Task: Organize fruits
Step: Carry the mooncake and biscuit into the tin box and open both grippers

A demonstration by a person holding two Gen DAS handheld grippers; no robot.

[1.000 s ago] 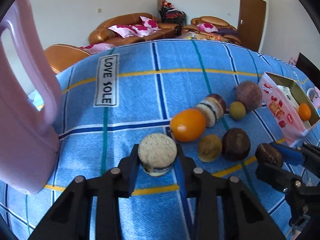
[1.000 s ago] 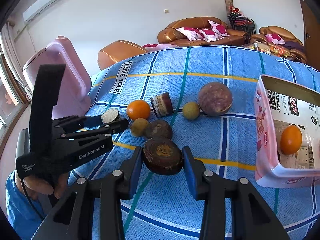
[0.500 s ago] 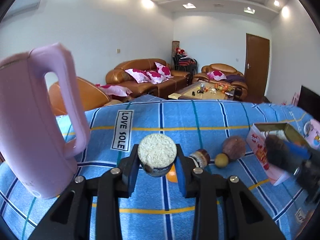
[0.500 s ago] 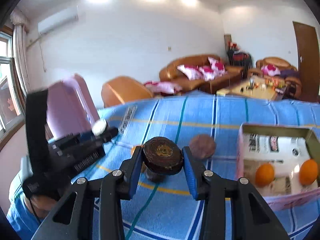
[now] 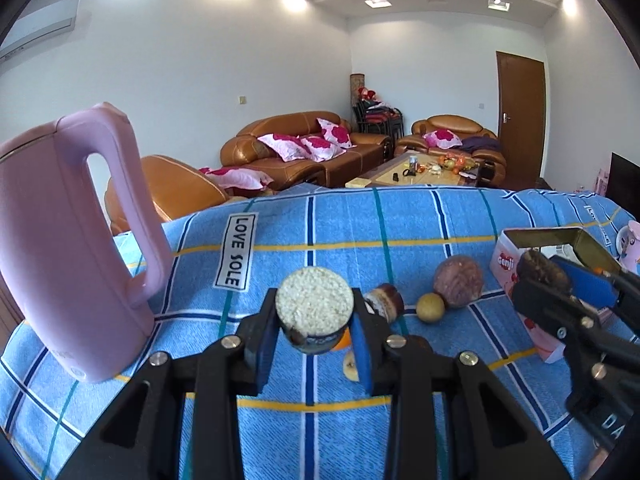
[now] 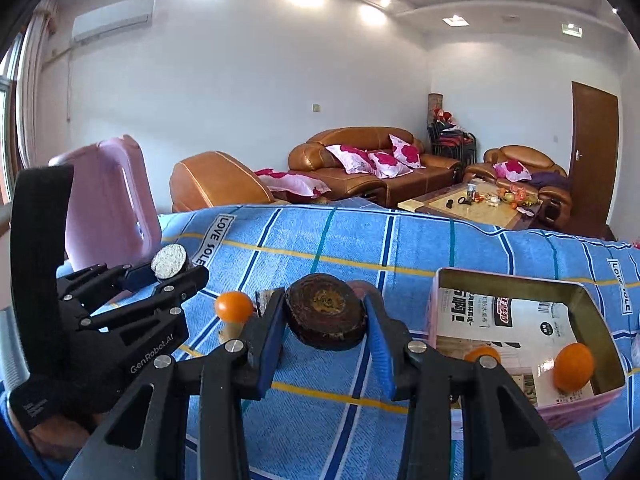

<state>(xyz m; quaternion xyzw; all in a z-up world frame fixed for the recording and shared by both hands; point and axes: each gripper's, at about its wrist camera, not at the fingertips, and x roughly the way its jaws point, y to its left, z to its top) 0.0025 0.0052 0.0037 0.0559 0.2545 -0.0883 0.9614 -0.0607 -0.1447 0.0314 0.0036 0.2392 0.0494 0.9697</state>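
Far left on the tabletop (image 5: 400,216), covered in a blue checked cloth, a pink kettle (image 5: 60,240) stands upright, handle toward the middle. My left gripper (image 5: 316,330) is raised above the cloth, its fingers (image 5: 262,344) closed tight on a round pale-topped fruit half (image 5: 314,304), grainy cut face toward the camera. Behind it, low on the cloth: part of an orange (image 5: 344,342), a tan fruit (image 5: 351,366) mostly hidden by my right finger, a dark cut fruit on its side (image 5: 386,300), a small yellow-green fruit (image 5: 431,308) just beside a large purplish-brown fruit (image 5: 458,276). Further right, my right gripper (image 6: 326,326) is also up in the air, fingers (image 6: 378,340) clamped on a dark brown fruit half (image 6: 326,316), cut face toward the lens; from the left wrist view it hangs in front of the pink box's (image 6: 600,308) near wall. From the right wrist view the box lies to the right of that gripper, open-topped, printed paper lining the bottom, with two oranges inside: one (image 6: 574,366) at the near right corner, another (image 6: 480,354) partly hidden behind my right finger. A third orange (image 6: 234,306) sits on the cloth between the two grippers.
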